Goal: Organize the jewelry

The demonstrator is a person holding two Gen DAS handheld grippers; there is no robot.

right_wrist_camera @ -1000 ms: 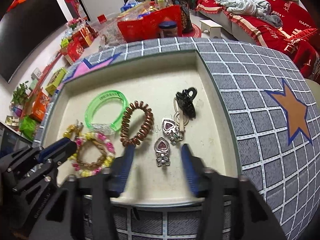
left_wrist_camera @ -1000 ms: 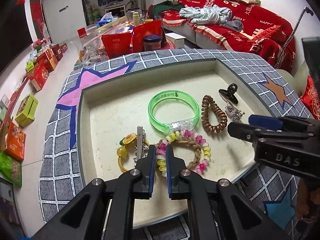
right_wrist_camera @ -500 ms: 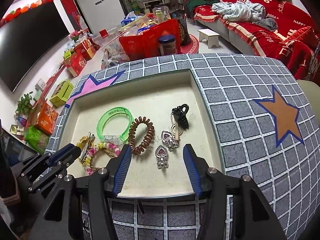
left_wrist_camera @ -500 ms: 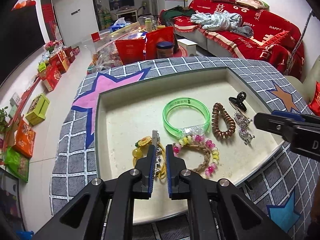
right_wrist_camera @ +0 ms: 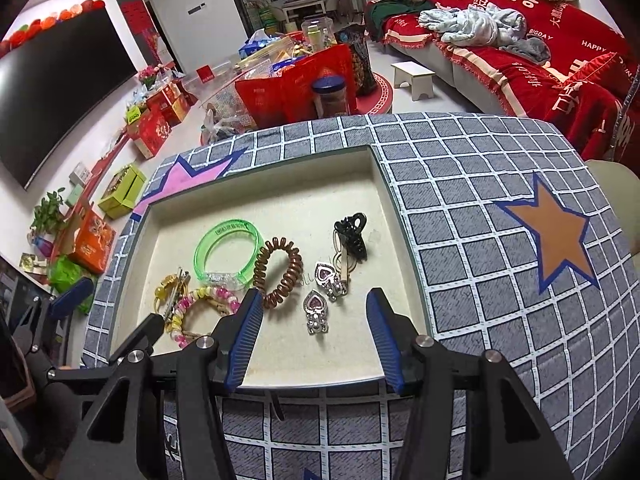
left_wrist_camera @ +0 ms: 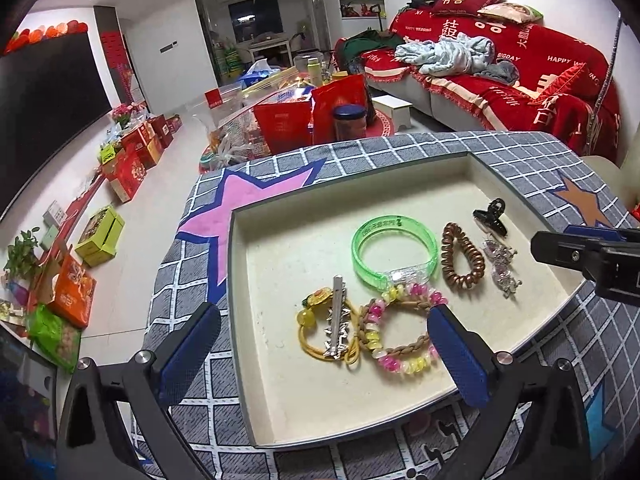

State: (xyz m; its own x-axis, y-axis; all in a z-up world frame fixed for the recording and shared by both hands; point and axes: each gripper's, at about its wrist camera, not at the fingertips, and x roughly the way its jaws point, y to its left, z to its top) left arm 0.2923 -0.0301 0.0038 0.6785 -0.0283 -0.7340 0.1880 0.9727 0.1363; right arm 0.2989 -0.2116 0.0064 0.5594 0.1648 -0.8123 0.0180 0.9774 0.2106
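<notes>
Grey checked bench carries a cream recessed tray holding all the jewelry. Largest first: green bangle mid-tray; pink-and-yellow beaded bracelet touching its near edge; brown coil hair tie just right of the bangle; yellow beaded band with a silver hair clip lying across it; black claw clip; two heart-stone charms, lying apart.

Left claw angled down over the yellow band, jaws just sprung fully apart from closed, gripping nothing. Right claw half open, slightly wider than before, over the nearer charm, not touching.
</notes>
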